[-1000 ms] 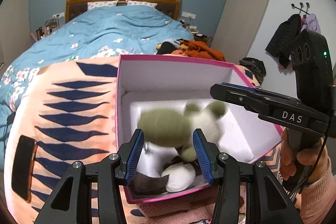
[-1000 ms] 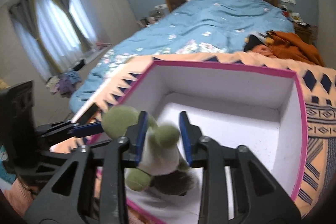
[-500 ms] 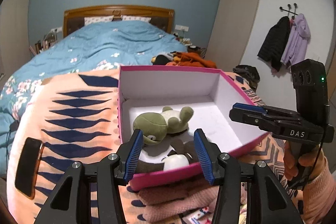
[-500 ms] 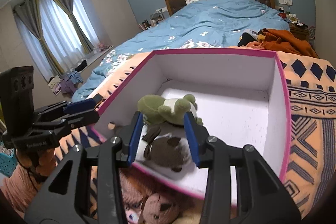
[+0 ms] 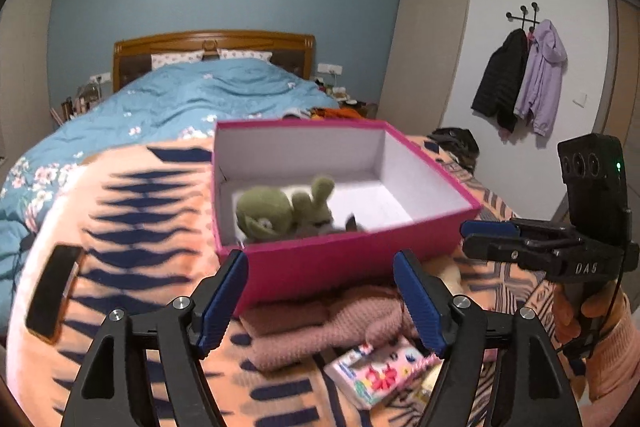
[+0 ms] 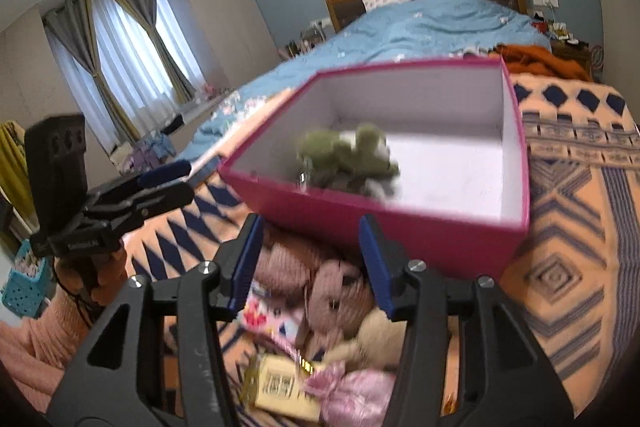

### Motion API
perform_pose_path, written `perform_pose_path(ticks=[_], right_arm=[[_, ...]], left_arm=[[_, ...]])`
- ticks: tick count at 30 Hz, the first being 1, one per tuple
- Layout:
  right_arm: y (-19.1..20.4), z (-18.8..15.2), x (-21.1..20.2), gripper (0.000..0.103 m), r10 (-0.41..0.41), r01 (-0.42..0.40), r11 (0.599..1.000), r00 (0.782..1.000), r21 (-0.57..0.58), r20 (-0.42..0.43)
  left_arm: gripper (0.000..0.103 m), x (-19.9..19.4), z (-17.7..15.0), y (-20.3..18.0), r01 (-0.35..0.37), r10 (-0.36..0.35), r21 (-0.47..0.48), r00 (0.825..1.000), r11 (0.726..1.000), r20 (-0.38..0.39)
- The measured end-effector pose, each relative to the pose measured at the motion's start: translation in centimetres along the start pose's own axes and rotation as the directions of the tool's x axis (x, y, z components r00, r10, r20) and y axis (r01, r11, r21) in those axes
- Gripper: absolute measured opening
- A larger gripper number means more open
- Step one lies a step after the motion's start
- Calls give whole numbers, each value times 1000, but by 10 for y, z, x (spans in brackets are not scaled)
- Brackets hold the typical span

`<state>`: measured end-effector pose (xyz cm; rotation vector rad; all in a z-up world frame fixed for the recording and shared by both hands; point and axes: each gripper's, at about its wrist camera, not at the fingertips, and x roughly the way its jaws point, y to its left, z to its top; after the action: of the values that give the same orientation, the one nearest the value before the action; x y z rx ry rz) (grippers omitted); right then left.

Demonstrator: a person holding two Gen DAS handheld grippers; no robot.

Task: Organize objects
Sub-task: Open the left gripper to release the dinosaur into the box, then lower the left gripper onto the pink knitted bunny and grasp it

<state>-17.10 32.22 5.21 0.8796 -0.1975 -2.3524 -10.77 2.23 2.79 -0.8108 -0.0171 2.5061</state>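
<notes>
A pink box [image 5: 344,263] [image 6: 400,227] with a white inside stands on the patterned orange blanket. A green frog plush [image 5: 276,213] [image 6: 348,153] lies in its near left corner on a dark plush. My left gripper [image 5: 320,301] is open and empty, in front of the box's near wall. My right gripper [image 6: 312,259] is open and empty, above a brown knitted plush [image 6: 340,301]. Each gripper shows in the other's view: the right [image 5: 520,243], the left [image 6: 132,195].
In front of the box lie a pink knitted cloth [image 5: 332,327], a colourful packet [image 5: 376,371], a beige tagged item [image 6: 284,393] and a pink plush [image 6: 352,397]. A black phone [image 5: 52,291] lies at left on the blanket. The blue bed [image 5: 192,99] is behind.
The frog plush was let go and lies in the box. Both grippers have pulled back and up out of the box, and the left one has opened wider.
</notes>
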Motion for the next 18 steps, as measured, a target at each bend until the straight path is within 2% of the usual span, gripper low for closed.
perform_pose_path(ticks=[7, 18], right_arm=[[-2, -47, 29, 52, -47, 53, 998, 993, 46, -110], [2, -44, 57, 52, -140, 142, 990, 978, 6, -152]], left_arm=[[77, 26, -28, -2, 14, -16, -21, 995, 1000, -96], [76, 46, -42, 3, 25, -32, -46, 987, 999, -158]])
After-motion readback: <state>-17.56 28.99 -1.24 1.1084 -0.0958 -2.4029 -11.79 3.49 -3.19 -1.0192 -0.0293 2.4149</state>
